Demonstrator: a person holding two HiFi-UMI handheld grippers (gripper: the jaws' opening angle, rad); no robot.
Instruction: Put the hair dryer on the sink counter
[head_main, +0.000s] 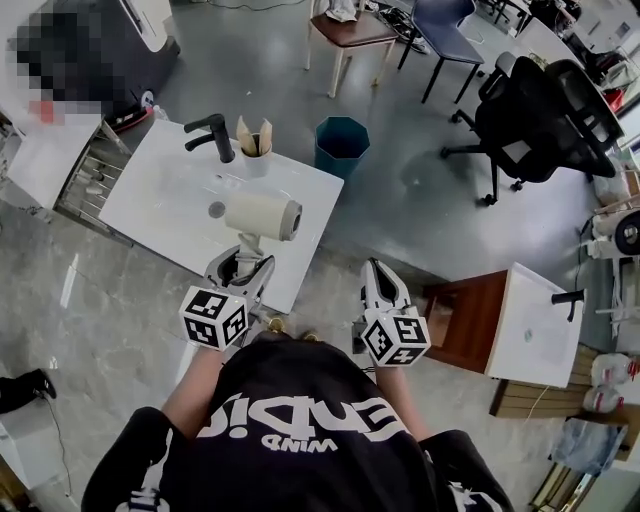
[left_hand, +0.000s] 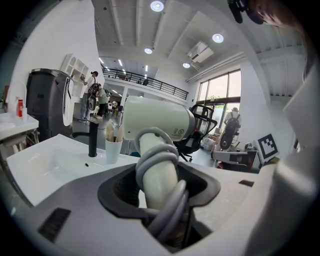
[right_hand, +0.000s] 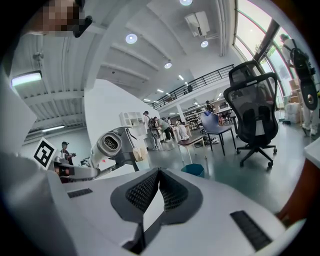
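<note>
The cream hair dryer (head_main: 262, 216) hangs above the near edge of the white sink counter (head_main: 165, 205), barrel level and pointing right. My left gripper (head_main: 243, 262) is shut on its handle (left_hand: 157, 175), which has the grey cord wound round it. In the left gripper view the barrel (left_hand: 157, 117) fills the middle, above the jaws. My right gripper (head_main: 378, 280) hovers off the counter's right side over the floor, shut, with nothing between its pads (right_hand: 159, 192). It sees the dryer's nozzle (right_hand: 112, 145) to its left.
A black faucet (head_main: 212, 135) and a white cup of brushes (head_main: 255, 150) stand at the counter's far edge. A teal bin (head_main: 341, 145) sits just beyond it. A black office chair (head_main: 540, 115) and a second sink cabinet (head_main: 535, 325) are to the right.
</note>
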